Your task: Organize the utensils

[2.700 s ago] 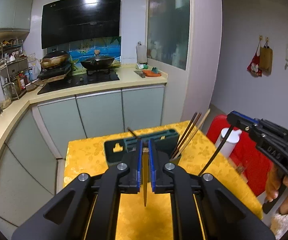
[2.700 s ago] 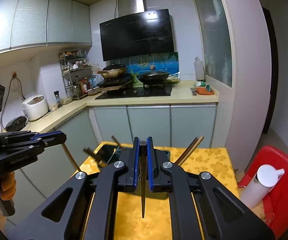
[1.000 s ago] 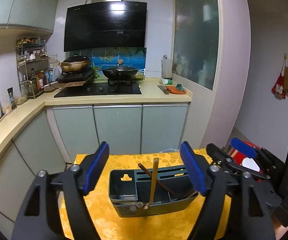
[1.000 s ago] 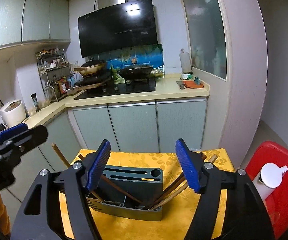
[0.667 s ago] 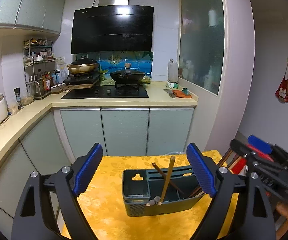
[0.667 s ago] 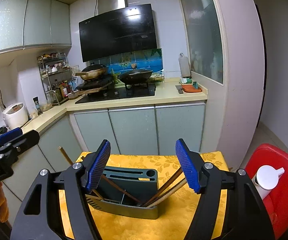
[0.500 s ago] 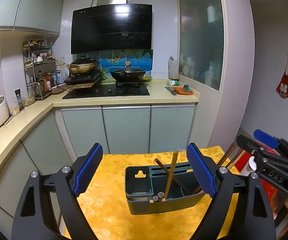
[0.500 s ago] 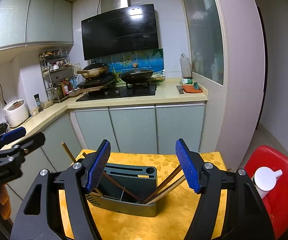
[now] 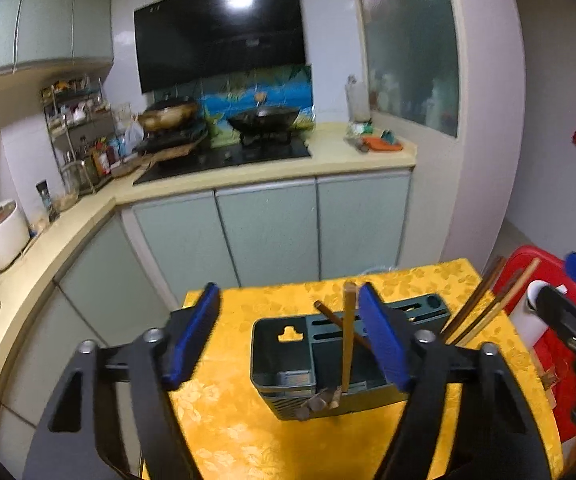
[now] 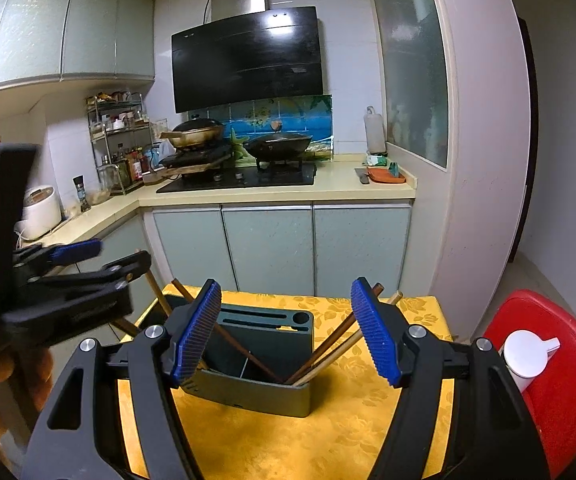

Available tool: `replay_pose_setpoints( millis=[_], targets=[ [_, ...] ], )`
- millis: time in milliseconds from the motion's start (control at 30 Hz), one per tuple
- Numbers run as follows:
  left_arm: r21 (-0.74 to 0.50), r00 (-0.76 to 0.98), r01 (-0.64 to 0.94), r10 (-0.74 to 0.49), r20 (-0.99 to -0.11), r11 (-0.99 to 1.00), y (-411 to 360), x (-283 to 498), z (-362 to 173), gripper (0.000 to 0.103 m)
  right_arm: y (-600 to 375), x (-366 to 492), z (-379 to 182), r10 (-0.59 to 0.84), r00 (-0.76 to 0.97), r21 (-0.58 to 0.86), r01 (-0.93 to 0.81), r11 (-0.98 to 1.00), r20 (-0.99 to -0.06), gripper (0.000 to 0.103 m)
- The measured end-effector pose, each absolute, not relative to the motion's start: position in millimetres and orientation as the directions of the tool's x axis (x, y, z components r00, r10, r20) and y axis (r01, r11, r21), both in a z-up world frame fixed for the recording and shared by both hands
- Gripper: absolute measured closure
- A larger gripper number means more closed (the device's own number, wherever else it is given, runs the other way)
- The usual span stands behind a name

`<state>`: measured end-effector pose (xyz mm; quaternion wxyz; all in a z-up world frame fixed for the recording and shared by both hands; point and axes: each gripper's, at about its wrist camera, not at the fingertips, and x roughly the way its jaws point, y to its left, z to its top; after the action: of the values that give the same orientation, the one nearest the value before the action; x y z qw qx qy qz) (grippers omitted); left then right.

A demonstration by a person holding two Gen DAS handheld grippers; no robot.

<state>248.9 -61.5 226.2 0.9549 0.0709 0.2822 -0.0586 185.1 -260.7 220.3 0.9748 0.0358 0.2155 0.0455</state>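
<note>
Left claw (image 9: pixel 288 336) closing, nothing pinched between its blue ribbed pads, framing from above the dark green plastic utensil holder (image 9: pixel 284 344) on the yellow floral-clothed table (image 9: pixel 224 432); right claw (image 10: pixel 284 332) spread wide, likewise empty, facing the same holder (image 10: pixel 264 364) from the other side. Inside the holder, several thin wooden chopsticks (image 9: pixel 348 336): one pale stick nearly upright, a darker one crossing it at a slant, more leaning out past the right end (image 9: pixel 484 304). Probably light, stiff and smooth, prone to swivelling or slipping from a loose pinch; best taken on the free upper shaft, above the holder's rim, squarely across the pads. Holder probably light too, likely to slide on the cloth if nudged. Left wrist view alone shows the keyhole-slotted left compartment, seemingly empty, and the stick ends heaped at the near wall. Right wrist view alone shows the leaning pair (image 10: pixel 340 340) resting in the right corner and the white bottle (image 10: pixel 528 352) on the red plastic stool (image 10: pixel 548 380).
</note>
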Motion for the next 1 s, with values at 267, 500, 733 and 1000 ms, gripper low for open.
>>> replay_pose_setpoints(
  millis=[267, 500, 733, 1000],
  targets=[
    [0.087, 0.830, 0.104, -0.038, -0.557, 0.991, -40, 251, 221, 0.051, -268, 169, 213, 0.119, 0.900, 0.096, -0.087, 0.992, -0.420, 0.038],
    [0.097, 0.889, 0.172, -0.112, -0.445, 0.980, -42, 197, 242, 0.024, -274, 147, 199, 0.112, 0.899, 0.106, -0.074, 0.992, -0.423, 0.038],
    [0.093, 0.909, 0.170, -0.120, -0.399, 0.981, -32, 146, 220, 0.008, -283, 128, 178, 0.074, 0.894, 0.116, -0.025, 0.993, -0.442, 0.037],
    [0.154, 0.909, 0.131, -0.057, -0.414, 0.979, -30, 118, 167, 0.007, -268, 103, 156, 0.081, 0.891, 0.109, -0.036, 0.993, -0.448, 0.019]
  ],
)
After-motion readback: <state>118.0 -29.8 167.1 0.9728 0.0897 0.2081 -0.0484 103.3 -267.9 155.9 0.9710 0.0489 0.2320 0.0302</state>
